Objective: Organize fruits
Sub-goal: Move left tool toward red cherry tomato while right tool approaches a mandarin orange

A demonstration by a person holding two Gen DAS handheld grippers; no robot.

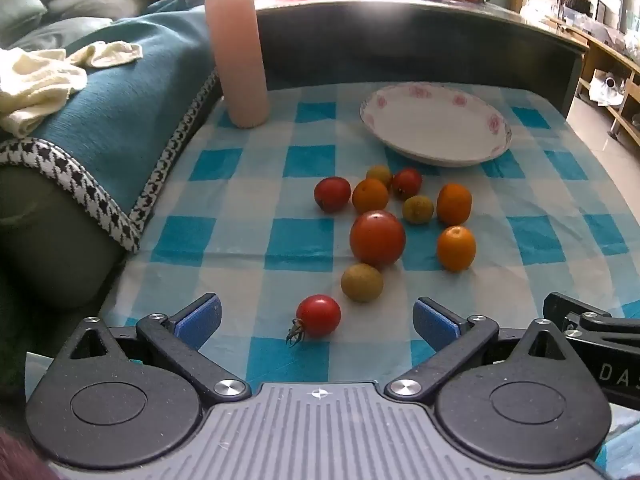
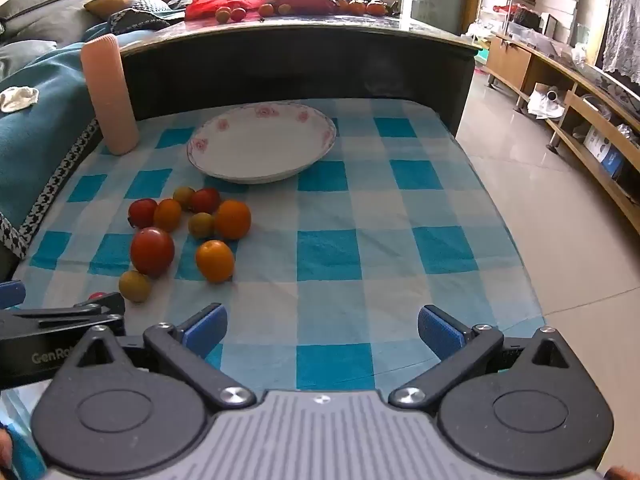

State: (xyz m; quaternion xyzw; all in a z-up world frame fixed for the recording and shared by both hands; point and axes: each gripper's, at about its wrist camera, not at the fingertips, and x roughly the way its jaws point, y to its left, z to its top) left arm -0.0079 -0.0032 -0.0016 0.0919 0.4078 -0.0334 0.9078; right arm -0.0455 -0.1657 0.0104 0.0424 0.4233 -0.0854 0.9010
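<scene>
The left gripper (image 1: 317, 322) hangs low over the table with its blue pads spread wide and nothing in them, a small stemmed cherry tomato (image 1: 318, 315) lying on the cloth between them; the right gripper (image 2: 322, 330) is spread just as wide over bare checks. Past the tomato, the other fruit (image 1: 377, 237) sits loosely bunched on the blue checked cloth (image 2: 420, 208). The flowered plate (image 2: 320, 118) lies just beyond, a pink cylinder (image 1: 239, 56) standing off to its left.

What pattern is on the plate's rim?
Pink roses on white, around the plate rim; clearest in the right wrist view.
</scene>
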